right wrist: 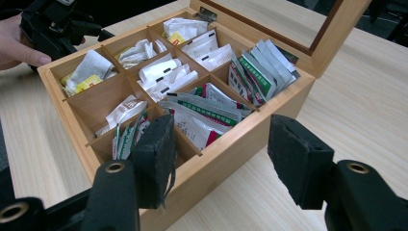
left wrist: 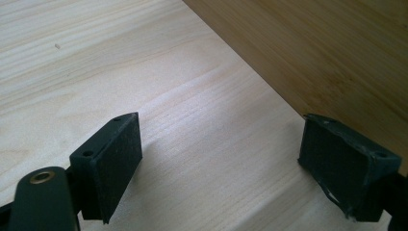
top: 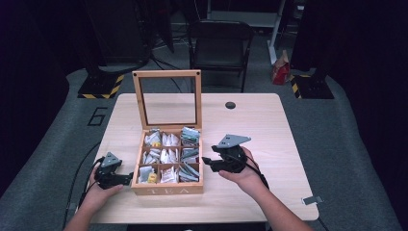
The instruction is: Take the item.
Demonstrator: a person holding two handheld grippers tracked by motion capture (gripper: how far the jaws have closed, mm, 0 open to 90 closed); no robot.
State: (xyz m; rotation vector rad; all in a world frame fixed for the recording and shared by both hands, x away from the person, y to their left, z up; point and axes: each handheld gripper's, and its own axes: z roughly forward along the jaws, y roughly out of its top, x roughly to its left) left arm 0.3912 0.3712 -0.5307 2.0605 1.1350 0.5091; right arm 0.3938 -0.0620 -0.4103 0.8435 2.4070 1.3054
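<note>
A wooden tea box (top: 167, 189) marked TEA stands on the table with its glass-paned lid (top: 168, 98) raised upright. Its compartments hold several tea bags (right wrist: 166, 77) and sachets (right wrist: 260, 65). My left gripper (top: 129, 178) rests low at the box's left wall (left wrist: 327, 53), open, nothing between its jaws. My right gripper (top: 206, 162) hovers at the box's right side, open and empty, with the box's near wall (right wrist: 226, 154) between and beyond its jaws. The left gripper (right wrist: 57, 26) also appears past the box's far corner in the right gripper view.
The pale wooden table (top: 255, 125) has a small dark round hole (top: 230, 105) at the back. A black folding chair (top: 220, 48) stands behind the table. A small metal clip (top: 312, 199) lies at the table's right front corner.
</note>
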